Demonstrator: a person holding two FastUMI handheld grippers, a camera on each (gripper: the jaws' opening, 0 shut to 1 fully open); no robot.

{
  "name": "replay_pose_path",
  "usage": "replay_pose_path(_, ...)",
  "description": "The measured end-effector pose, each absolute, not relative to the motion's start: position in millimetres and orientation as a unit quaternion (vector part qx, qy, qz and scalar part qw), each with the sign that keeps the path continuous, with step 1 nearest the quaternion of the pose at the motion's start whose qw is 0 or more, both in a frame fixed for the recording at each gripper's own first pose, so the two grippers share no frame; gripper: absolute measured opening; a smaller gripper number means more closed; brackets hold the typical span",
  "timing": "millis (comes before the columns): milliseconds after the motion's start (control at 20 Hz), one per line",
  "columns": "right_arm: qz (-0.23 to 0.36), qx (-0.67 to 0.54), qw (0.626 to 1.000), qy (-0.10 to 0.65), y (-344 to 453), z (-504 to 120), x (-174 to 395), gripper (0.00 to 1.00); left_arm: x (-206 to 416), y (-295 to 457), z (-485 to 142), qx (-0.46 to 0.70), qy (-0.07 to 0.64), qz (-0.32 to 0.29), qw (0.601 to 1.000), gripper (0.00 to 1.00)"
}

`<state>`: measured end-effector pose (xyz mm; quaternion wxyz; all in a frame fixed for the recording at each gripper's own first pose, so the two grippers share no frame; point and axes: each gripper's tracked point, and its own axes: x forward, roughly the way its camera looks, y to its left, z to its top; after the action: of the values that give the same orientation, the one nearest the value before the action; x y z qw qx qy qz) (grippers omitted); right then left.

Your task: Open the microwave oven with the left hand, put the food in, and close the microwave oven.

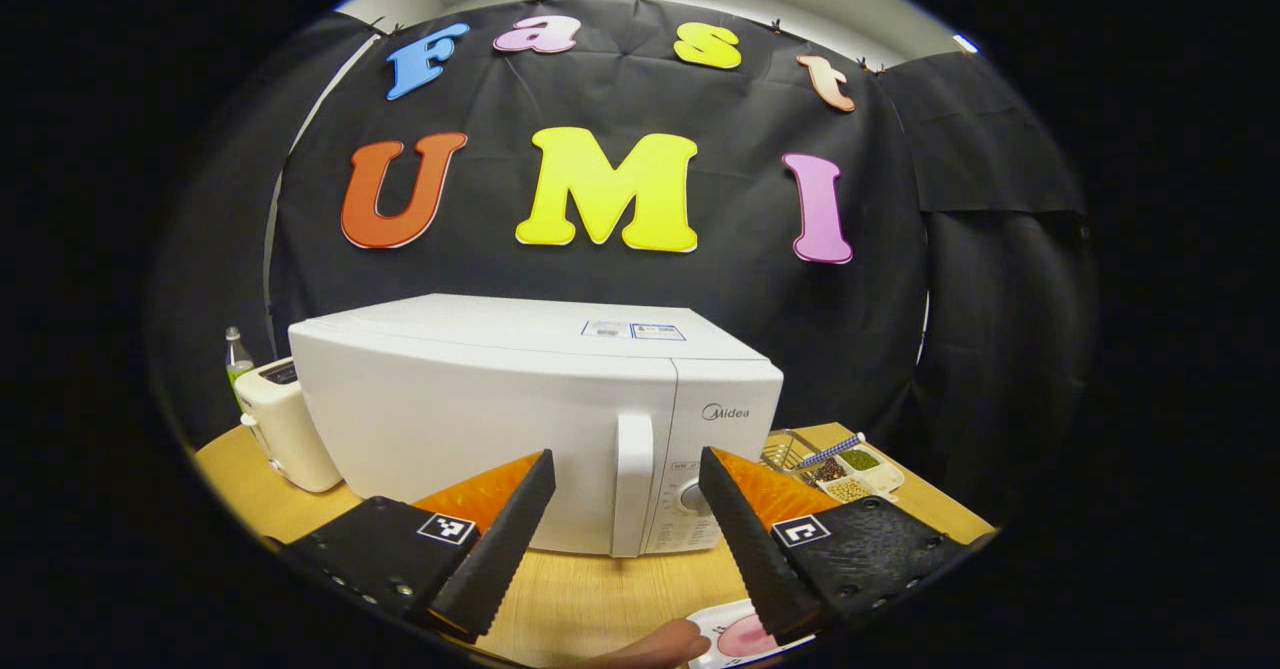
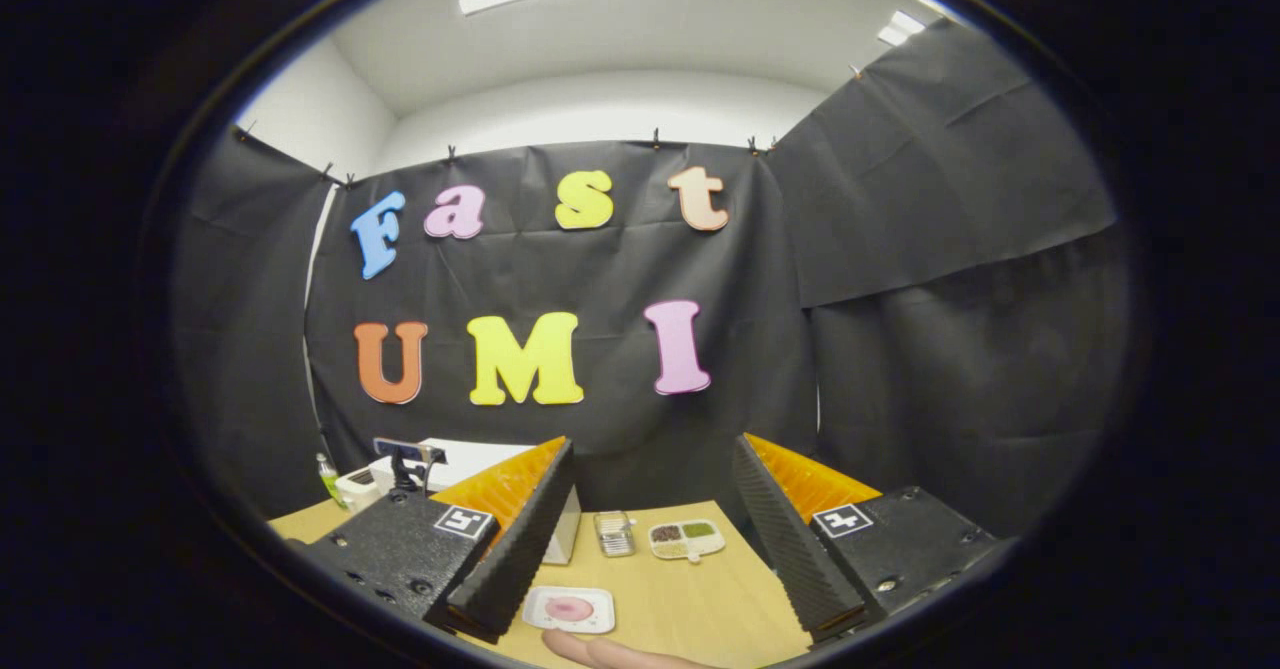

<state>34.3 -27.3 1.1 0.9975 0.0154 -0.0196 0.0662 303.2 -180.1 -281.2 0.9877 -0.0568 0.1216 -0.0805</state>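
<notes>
The microwave oven [image 1: 540, 419] stands on the wooden table [image 1: 590, 599] with its door closed, so the task looks to be at its very first step: reaching in to open that door. The left tongs [image 1: 625, 489] are spread apart and empty, aimed squarely at the vertical white door handle [image 1: 633, 484], which sits framed between the two fingers but farther off, not touched. The next move, as I judge it, calls for bringing the left tongs forward until the handle lies between the fingers, closing on it, and pulling along the door's swing. The right tongs [image 2: 650, 519] are likewise apart and empty, held well back from the oven. The food appears to be the pink item on a small white plate [image 2: 569, 609] lying near the front of the table, between and below the right tongs; in the left gripper view the plate is cut off at the bottom edge beside a fingertip [image 1: 650, 644]. What the food actually is cannot be made out. To the oven's left stands a white toaster [image 1: 290, 439] with a bottle [image 1: 237, 354] behind it; to its right lie a divided dish of beans [image 1: 850, 474] and a wire basket [image 1: 785, 449], both small and blurred.
</notes>
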Motion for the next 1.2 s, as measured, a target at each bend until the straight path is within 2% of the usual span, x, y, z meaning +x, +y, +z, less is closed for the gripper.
replay_pose_path(200, 0.061, 0.010, 0.998, -0.017, -40.9, -4.3, 36.5, 1.00, 319.8, -181.0, -313.2, -0.035, 0.145, -0.074, 0.986, 0.90)
replay_pose_path(250, 0.060, 0.011, 0.998, -0.018, -42.6, -5.4, 38.3, 0.92, 321.6, -183.8, -321.1, -0.033, 0.153, -0.079, 0.985, 0.89)
replay_pose_path(300, 0.061, 0.010, 0.998, -0.015, -43.7, -8.0, 39.8, 1.00, 323.3, -185.0, -327.9, -0.029, 0.158, -0.083, 0.983, 0.87)
replay_pose_path(350, 0.062, 0.009, 0.998, -0.011, -45.0, -13.4, 41.8, 1.00, 325.5, -184.7, -334.0, -0.026, 0.162, -0.086, 0.983, 0.81)
replay_pose_path(450, 0.057, 0.006, 0.998, 0.000, -51.0, -23.0, 47.0, 1.00, 332.1, -187.6, -338.2, -0.029, 0.158, -0.100, 0.982, 0.69)
replay_pose_path(500, 0.054, 0.006, 0.999, 0.005, -53.5, -26.0, 50.2, 0.92, 335.4, -190.2, -338.9, -0.033, 0.151, -0.110, 0.982, 0.53)
replay_pose_path(550, 0.054, 0.005, 0.998, 0.012, -52.7, -31.6, 52.5, 1.00, 335.2, -188.6, -342.9, -0.043, 0.155, -0.108, 0.981, 0.33)
replay_pose_path(600, 0.059, 0.003, 0.998, 0.017, -50.9, -34.9, 53.8, 1.00, 335.3, -191.7, -343.9, -0.053, 0.155, -0.113, 0.980, 0.37)
replay_pose_path(650, 0.062, 0.003, 0.998, 0.021, -51.1, -36.7, 54.8, 0.93, 336.9, -192.3, -345.1, -0.057, 0.155, -0.108, 0.980, 0.37)
replay_pose_path(700, 0.061, 0.001, 0.998, 0.024, -52.4, -38.3, 56.4, 1.00, 337.4, -192.0, -343.0, -0.050, 0.150, -0.100, 0.982, 0.30)
replay_pose_path(750, 0.060, -0.002, 0.998, 0.025, -53.4, -40.1, 58.5, 0.92, 337.5, -190.9, -344.5, -0.033, 0.152, -0.097, 0.983, 0.30)
replay_pose_path(800, 0.058, -0.005, 0.998, 0.026, -54.0, -41.7, 59.2, 0.92, 336.2, -190.1, -347.8, -0.030, 0.156, -0.090, 0.983, 0.28)
replay_pose_path(850, 0.056, -0.007, 0.998, 0.026, -54.3, -43.7, 59.2, 1.00, 339.0, -189.7, -348.4, -0.036, 0.155, -0.080, 0.984, 0.28)
replay_pose_path(900, 0.056, -0.009, 0.998, 0.026, -53.3, -44.3, 58.6, 0.92, 335.0, -189.0, -351.1, -0.053, 0.158, -0.070, 0.983, 0.20)
replay_pose_path(950, 0.057, -0.012, 0.998, 0.026, -51.5, -46.4, 57.7, 1.00, 333.1, -189.2, -352.2, -0.064, 0.162, -0.060, 0.983, 0.20)
replay_pose_path(1000, 0.058, -0.018, 0.998, 0.029, -50.2, -47.9, 56.7, 0.92, 331.7, -187.1, -350.8, -0.065, 0.156, -0.052, 0.984, 0.21)
replay_pose_path(1050, 0.058, -0.022, 0.998, 0.031, -49.9, -49.7, 55.8, 0.92, 333.8, -187.7, -351.4, -0.062, 0.158, -0.049, 0.984, 0.10)
replay_pose_path(1100, 0.057, -0.023, 0.998, 0.031, -49.5, -49.6, 54.7, 1.00, 332.8, -188.3, -352.3, -0.057, 0.161, -0.052, 0.984, 0.10)
replay_pose_path(1200, 0.058, -0.024, 0.998, 0.030, -48.9, -48.3, 52.4, 1.00, 331.3, -189.7, -353.5, -0.067, 0.169, -0.066, 0.981, 0.10)
